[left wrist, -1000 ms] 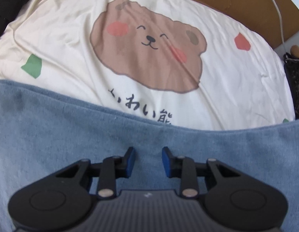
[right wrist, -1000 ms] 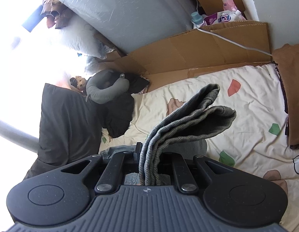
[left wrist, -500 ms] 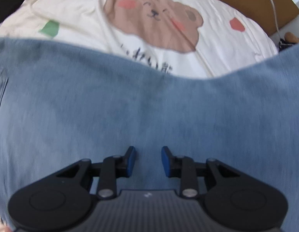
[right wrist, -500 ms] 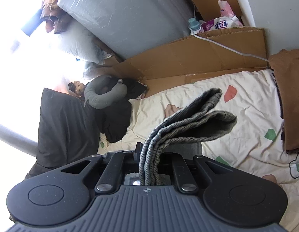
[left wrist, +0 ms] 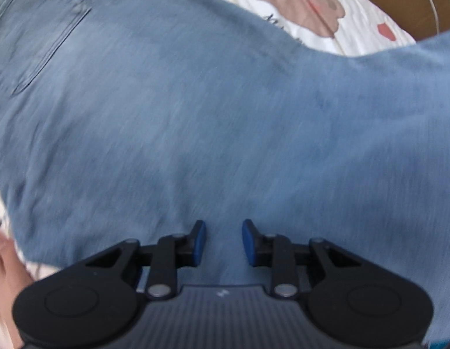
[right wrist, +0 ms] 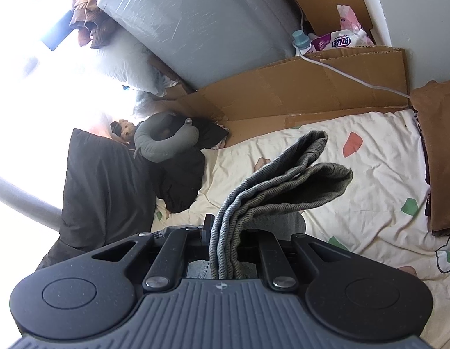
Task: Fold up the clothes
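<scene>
- Directly below the left gripper (left wrist: 222,242), blue denim jeans (left wrist: 225,122) lie spread over the bear-print sheet (left wrist: 306,3); a stitched pocket sits at ten o'clock.
- Its blue pads (left wrist: 199,241) stand narrowly apart, nothing between them.
- Meanwhile the right gripper (right wrist: 225,241) is clamped on a folded grey knit garment (right wrist: 283,180), which juts toward one o'clock above the sheet.

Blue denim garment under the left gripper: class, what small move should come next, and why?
Probably lower the left gripper and pinch the blue denim garment: its pads hover apart with no cloth between them, while the right gripper already clamps a bunched grey edge.
</scene>
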The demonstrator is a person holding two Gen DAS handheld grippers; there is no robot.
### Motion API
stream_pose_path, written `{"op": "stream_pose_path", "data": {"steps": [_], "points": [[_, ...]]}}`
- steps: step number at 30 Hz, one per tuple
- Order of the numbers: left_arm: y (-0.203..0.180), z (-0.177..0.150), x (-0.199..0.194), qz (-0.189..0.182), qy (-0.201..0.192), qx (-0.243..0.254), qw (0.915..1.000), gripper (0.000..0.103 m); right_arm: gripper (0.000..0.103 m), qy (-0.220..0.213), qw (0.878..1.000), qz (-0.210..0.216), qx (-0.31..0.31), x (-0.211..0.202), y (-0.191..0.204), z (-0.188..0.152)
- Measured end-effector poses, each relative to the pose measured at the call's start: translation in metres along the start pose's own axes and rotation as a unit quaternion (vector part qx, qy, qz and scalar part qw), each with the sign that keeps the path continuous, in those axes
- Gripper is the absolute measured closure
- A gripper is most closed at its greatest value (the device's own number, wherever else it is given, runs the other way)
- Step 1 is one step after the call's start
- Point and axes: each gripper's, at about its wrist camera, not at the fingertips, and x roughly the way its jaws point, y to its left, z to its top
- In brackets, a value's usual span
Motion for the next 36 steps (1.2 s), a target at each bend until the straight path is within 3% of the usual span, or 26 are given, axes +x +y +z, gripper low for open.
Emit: {"op": "stream_pose_path", "data": {"steps": [8, 25, 31, 36], "points": [[0.007, -0.013, -0.003, 0.016, 0.014, -0.004, 0.9998, 0.077, 0.094, 0.003, 1.000, -0.004, -0.002, 0.004, 0.003, -0.001], [-0.009, 0.031, 0.003, 0.031, 0.025, 0.032, 0.9987, 0.090, 0.094, 0.005, 1.000, -0.006, -0.003, 0.005, 0.001, 0.004], [0.002, 0.015, 0.003, 0.044, 0.047, 0.000, 0.9979, 0.093, 0.094, 0.007, 1.000, -0.007, -0.006, 0.006, 0.003, 0.001], [-0.001, 0.014, -0.007, 0.072, 0.091, 0.019, 0.9931, 0.096, 0.094, 0.004, 1.000, -0.004, -0.006, 0.005, 0.004, 0.000]]}}
